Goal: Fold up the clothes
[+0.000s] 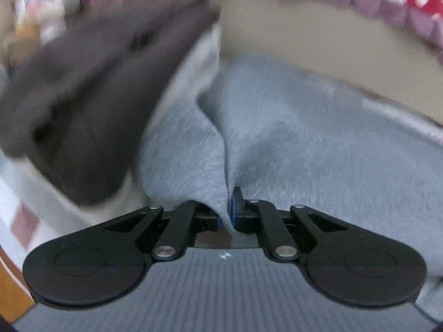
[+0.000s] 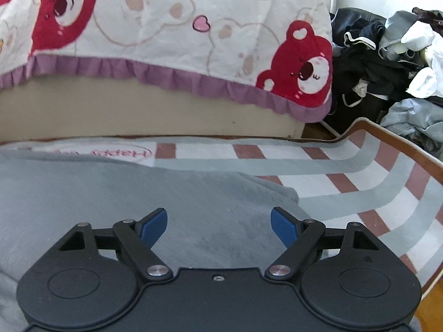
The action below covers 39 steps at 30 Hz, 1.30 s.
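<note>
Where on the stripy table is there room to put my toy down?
The striped tablecloth is bare to the right of the grey garment, between it and the table's brown rim. A thin strip also shows along the beige bed side. The left is crowded: the garment covers it. The clothes pile beyond is cluttered.

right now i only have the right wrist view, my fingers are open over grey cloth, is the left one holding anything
Observer: Yes. The left gripper is shut on a pinched fold of the grey fleece garment, which rises in a ridge from its fingers.
Operator: anything else over on that side
Observer: A dark grey garment lies to the left of the fleece, blurred in the left wrist view, so I cannot tell what kind it is.
Operator: is it touching the fleece
Observer: It seems to overlap the fleece's left edge, but the blur leaves that uncertain. Your right gripper hangs open above the fleece.
</note>
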Available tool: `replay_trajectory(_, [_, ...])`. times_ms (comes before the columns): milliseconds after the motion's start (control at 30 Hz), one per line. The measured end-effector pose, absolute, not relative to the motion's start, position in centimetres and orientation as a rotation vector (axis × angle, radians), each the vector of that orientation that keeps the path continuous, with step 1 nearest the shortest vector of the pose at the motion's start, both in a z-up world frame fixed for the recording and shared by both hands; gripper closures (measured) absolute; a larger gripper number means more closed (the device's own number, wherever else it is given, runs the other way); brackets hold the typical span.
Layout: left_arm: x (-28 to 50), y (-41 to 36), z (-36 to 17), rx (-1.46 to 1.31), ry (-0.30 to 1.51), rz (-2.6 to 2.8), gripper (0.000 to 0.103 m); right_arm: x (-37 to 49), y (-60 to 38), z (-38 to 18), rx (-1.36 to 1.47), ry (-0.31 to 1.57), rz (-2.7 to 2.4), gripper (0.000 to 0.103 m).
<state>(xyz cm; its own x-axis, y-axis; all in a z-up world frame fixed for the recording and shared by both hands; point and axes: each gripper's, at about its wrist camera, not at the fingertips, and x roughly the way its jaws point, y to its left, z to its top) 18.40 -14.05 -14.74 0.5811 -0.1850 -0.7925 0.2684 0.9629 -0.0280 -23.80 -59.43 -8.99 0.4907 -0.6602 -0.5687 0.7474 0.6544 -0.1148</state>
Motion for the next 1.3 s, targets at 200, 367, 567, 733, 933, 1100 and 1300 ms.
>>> replay_trajectory(200, [17.8, -15.0, -12.7, 0.117, 0.803, -0.330, 0.074, -23.6, -59.8, -9.2, 0.091, 0.678, -0.876, 0.018])
replay_trajectory(367, [17.1, -15.2, -11.3, 0.014, 0.807, -0.471, 0.055, -23.0, -60.7, -9.6, 0.078, 0.737, -0.880, 0.018])
replay_trajectory(567, [16.2, -16.6, -11.0, 0.037, 0.732, -0.525, 0.054, -22.7, -61.5, -9.3, 0.130, 0.790, -0.886, 0.018])
replay_trajectory(733, [15.9, -16.6, -10.9, 0.060, 0.754, -0.545, 0.054, -22.9, -64.3, -8.1, 0.210, 0.818, -0.867, 0.027])
replay_trajectory(933, [14.9, -15.7, -8.5, 0.176, 0.730, -0.549, 0.050, -21.3, -68.9, -8.1, 0.239, 0.840, -0.764, 0.042])
replay_trajectory(1100, [17.1, -18.9, -9.1, 0.207, 0.782, -0.666, 0.025, -16.4, -71.2, -10.6, 0.154, 0.935, -0.697, 0.031])
replay_trajectory(1300, [22.2, -28.1, -15.2, 0.372, 0.887, -0.689, 0.023, -10.6, -73.3, -13.6, 0.034, 1.105, -0.563, 0.025])
